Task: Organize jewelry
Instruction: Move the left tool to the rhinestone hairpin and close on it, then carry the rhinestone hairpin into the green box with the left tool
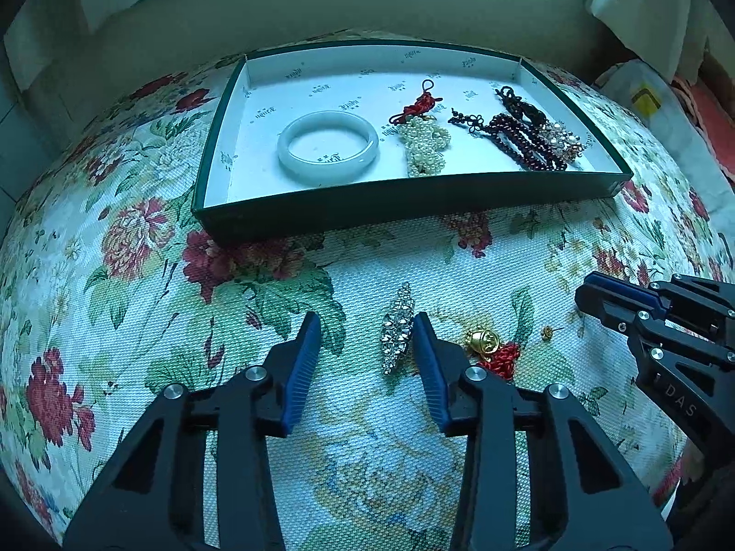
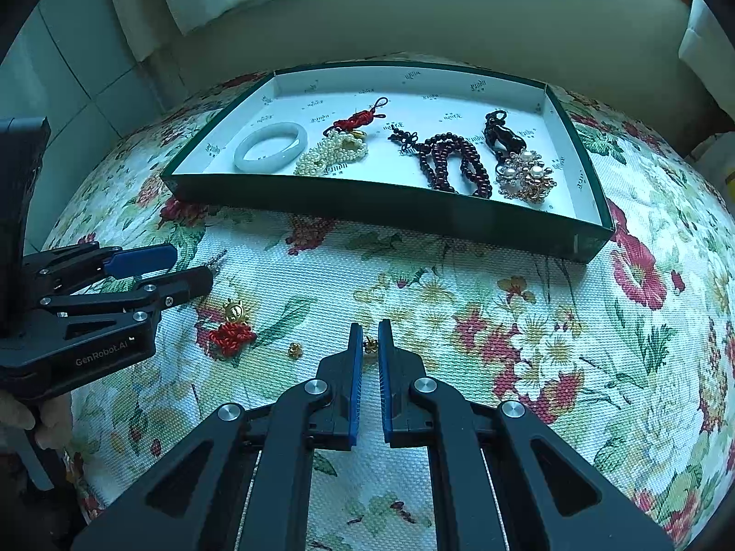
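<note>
— Where does the left gripper point(image 1: 366, 344) stand?

— Low over the flowered counter point(image 1: 138, 303), jaws spread wide and holding nothing. The crystal brooch point(image 1: 397, 327) lies just inside its right finger, touching or nearly so (I cannot tell which).

— And the right gripper point(image 2: 370, 344)?

— Nearly closed, a narrow gap left, with a small gold earring point(image 2: 370, 345) sitting between the fingertips. Whether the pads actually pinch it I cannot tell. A second gold earring point(image 2: 294, 350) lies just to its left, and the gold charm with red knot point(image 2: 231, 325) beyond that, near the left gripper.

— The tray?

— The dark green tray point(image 2: 390, 211) sits farther back, its near wall facing both grippers. Inside: jade bangle point(image 2: 270, 146), pearl strand point(image 2: 331, 152), garnet beads point(image 2: 452, 163) and a pearl cluster brooch point(image 2: 525, 177). Bare lining shows at the left end beside the bangle; open cloth lies between the tray's front wall and the loose pieces.
</note>
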